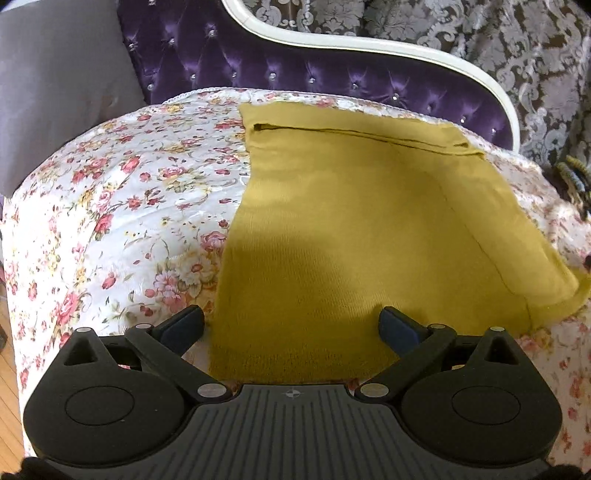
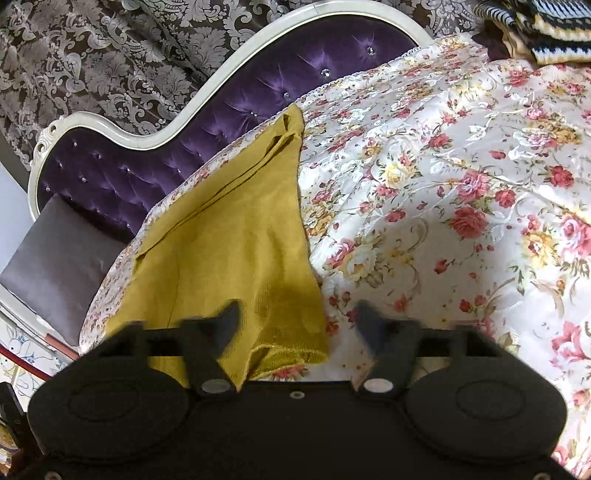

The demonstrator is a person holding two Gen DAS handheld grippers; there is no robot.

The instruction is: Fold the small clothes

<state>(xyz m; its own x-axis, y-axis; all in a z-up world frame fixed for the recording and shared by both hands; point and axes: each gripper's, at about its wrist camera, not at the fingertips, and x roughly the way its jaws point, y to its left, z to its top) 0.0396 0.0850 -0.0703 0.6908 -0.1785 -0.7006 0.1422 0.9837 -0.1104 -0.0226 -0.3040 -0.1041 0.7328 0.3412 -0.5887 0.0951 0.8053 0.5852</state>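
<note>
A mustard-yellow knit garment [image 1: 362,229] lies flat on a floral bedspread [image 1: 122,206], with a folded layer along its far edge and right side. My left gripper [image 1: 291,325] is open above the garment's near edge, its fingers astride the near-left part. In the right wrist view the same garment [image 2: 236,236] lies to the left. My right gripper [image 2: 295,317] is open over the garment's near right corner, the left finger above the cloth, the right finger above the bedspread [image 2: 461,192].
A purple tufted headboard with a white frame [image 1: 295,70] stands behind the bed. A grey cushion [image 1: 55,85] is at the far left. Striped knitted clothes [image 2: 546,26] lie at the far right of the bed. Patterned curtains hang behind.
</note>
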